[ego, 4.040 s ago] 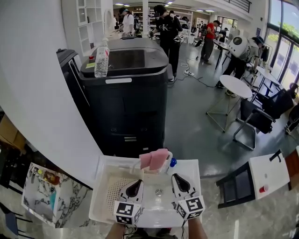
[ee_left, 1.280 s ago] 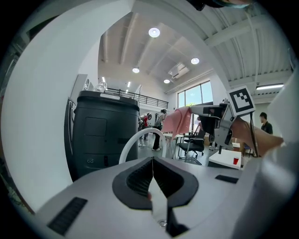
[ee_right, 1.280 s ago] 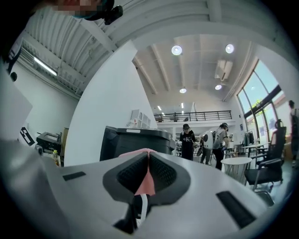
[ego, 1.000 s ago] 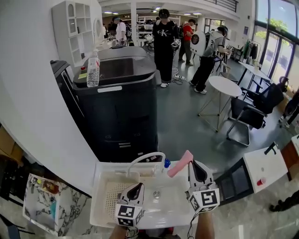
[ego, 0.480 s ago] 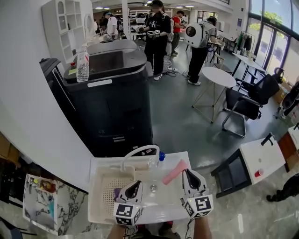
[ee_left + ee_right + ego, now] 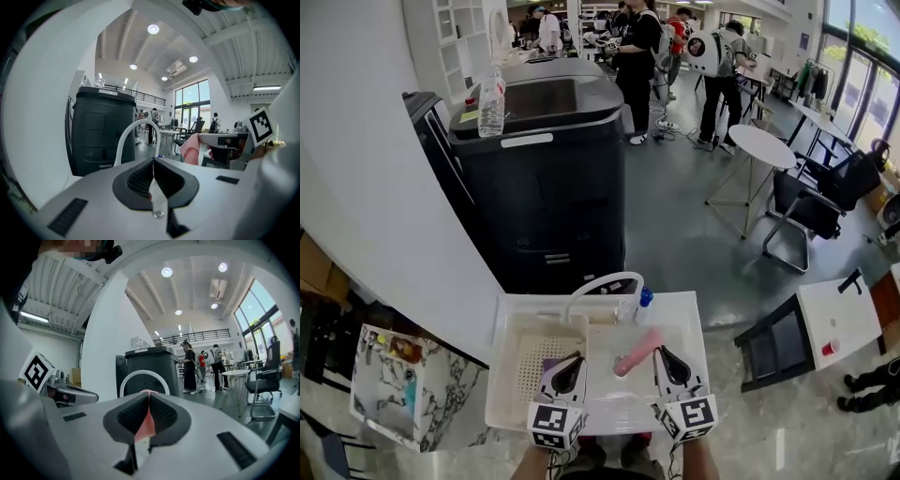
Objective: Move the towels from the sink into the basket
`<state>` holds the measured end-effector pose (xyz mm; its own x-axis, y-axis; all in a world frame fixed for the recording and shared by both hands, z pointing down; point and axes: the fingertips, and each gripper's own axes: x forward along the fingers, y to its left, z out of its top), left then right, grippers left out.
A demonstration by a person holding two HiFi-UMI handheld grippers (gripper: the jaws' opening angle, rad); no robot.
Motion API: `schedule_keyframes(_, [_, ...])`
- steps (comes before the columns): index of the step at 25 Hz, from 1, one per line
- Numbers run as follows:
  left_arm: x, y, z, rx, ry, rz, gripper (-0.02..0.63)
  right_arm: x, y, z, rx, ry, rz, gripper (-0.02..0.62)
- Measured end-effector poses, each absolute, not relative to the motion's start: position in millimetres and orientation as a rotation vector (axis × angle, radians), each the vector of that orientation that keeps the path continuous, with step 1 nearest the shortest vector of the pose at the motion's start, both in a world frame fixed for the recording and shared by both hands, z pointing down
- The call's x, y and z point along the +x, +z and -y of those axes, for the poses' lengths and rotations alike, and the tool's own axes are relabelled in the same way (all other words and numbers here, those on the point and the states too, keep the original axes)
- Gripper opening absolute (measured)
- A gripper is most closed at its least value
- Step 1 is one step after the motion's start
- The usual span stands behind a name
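Observation:
A pink towel (image 6: 636, 352) sticks up and to the left from my right gripper (image 6: 664, 361), which is shut on it above the white sink (image 6: 690, 339). Pink cloth (image 6: 146, 423) shows pinched between the right jaws. My left gripper (image 6: 568, 367) is shut and hovers over the perforated white basket (image 6: 512, 373) at the sink's left side; a purple patch (image 6: 549, 364) lies in the basket beside it. I see no towel in the left jaws (image 6: 153, 162). In the left gripper view the pink towel (image 6: 191, 149) hangs to the right. The white faucet arch (image 6: 602, 284) stands behind both grippers.
A tall black machine (image 6: 553, 159) stands right behind the sink, with a water bottle (image 6: 491, 101) on top. A blue-capped bottle (image 6: 644, 301) sits by the faucet. A white wall runs along the left. People, a round table (image 6: 766, 146) and chairs are farther off.
The right gripper has carried the pink towel from the sink's right side, by the blue cap, leftward and lower over the sink's middle. The left gripper stays shut over the basket.

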<state>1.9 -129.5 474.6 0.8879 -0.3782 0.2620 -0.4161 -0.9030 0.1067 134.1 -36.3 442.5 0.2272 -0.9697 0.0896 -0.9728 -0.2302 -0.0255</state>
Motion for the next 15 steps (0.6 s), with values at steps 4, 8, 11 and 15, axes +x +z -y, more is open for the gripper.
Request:
schedule_keyframes(4, [-22.8, 480.3, 138.4, 2.871, 0.369, 0.675, 0.009, 106.7, 453.8, 53.3, 2.369, 0.170, 2.003, 0.037])
schedule_keyframes(8, [-47.6, 486.3, 150.0, 2.845, 0.381, 0.736, 0.009, 79.5, 461.3, 72.9, 2.303, 0.193, 2.074, 0.037])
schedule_keyframes(11, [-65.5, 489.2, 158.0, 2.828, 0.385, 0.775, 0.009, 59.2, 464.1, 87.3, 2.253, 0.199, 2.125, 0.037])
schedule_keyframes(15, [-87.7, 491.3, 166.8, 2.805, 0.385, 0.824, 0.009, 34.4, 468.1, 105.6, 2.191, 0.207, 2.185, 0.037])
